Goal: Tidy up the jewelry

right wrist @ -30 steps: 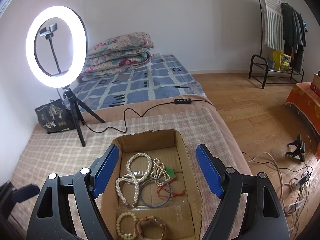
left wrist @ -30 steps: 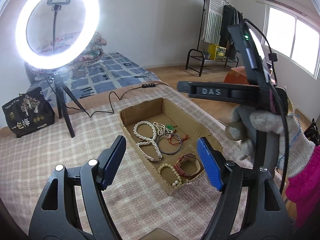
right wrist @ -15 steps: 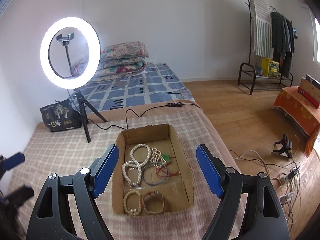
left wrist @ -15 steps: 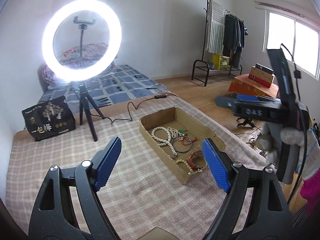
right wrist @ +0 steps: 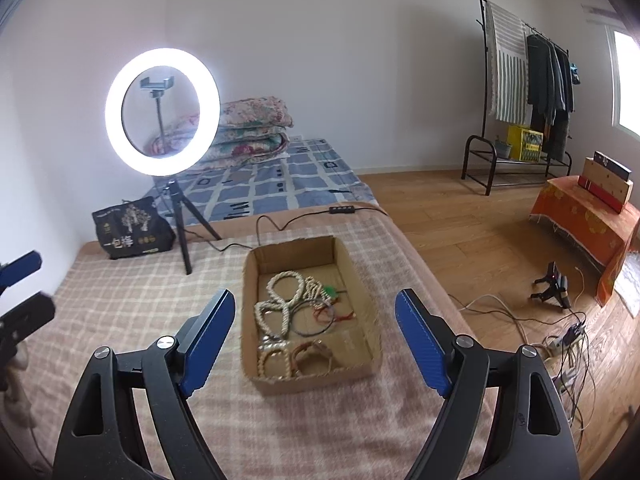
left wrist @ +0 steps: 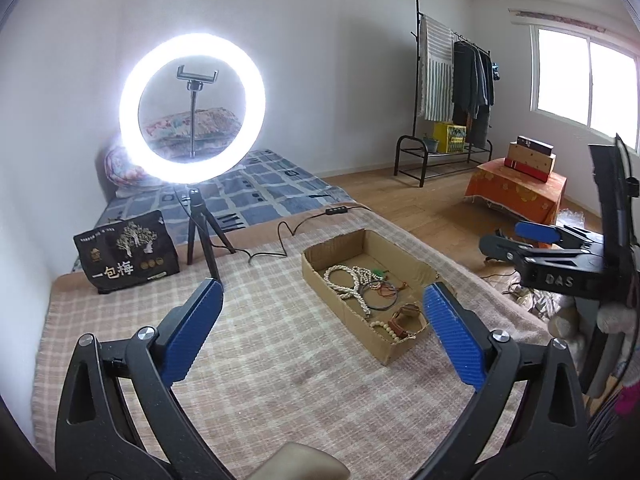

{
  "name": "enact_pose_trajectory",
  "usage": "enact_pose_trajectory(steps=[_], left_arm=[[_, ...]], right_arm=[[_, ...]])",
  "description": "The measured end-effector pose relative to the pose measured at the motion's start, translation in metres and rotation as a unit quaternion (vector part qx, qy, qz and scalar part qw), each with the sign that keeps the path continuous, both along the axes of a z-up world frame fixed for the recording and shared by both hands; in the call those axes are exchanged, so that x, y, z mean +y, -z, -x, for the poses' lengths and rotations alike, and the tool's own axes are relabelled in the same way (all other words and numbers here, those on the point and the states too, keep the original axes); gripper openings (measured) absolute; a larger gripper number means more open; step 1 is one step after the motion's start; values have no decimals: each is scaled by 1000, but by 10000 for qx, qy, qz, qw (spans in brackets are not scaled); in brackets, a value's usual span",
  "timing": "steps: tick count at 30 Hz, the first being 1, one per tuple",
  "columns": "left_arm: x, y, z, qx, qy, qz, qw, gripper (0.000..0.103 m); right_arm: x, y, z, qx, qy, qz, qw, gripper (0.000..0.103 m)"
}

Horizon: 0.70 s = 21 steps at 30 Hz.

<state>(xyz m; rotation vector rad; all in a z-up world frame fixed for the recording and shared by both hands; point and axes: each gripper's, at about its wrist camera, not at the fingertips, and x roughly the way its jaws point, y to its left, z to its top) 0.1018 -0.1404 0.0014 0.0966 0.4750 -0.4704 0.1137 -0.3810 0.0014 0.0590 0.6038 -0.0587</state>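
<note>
Both grippers, left [left wrist: 320, 332] and right [right wrist: 316, 340], are backing away from the box [right wrist: 256, 384], gaping wide, holding nothing; box is sitting near the bed's [right wrist: 120, 300] right edge.

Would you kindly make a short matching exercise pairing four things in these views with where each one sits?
1. ring light
2. black snack bag
3. bead necklaces
4. stacked boxes

A. on the orange-covered stand
B. inside the cardboard box
C. on a tripod on the checked blanket
D. at the blanket's far left corner

Pairs: 1-C, 2-D, 3-B, 4-A
</note>
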Motion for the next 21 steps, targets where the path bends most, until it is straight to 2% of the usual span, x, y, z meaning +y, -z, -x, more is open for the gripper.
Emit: enact_pose_trajectory(steps=[5, 21], left_arm=[[-3, 2, 6, -69, -108, -253, 9996, 103], [-2, 4, 2, -2, -216, -275, 9994, 103]], right_arm=[[6, 4, 12, 13, -82, -3, 10000, 82], [9, 20, 4, 77, -112, -17, 9999, 83]])
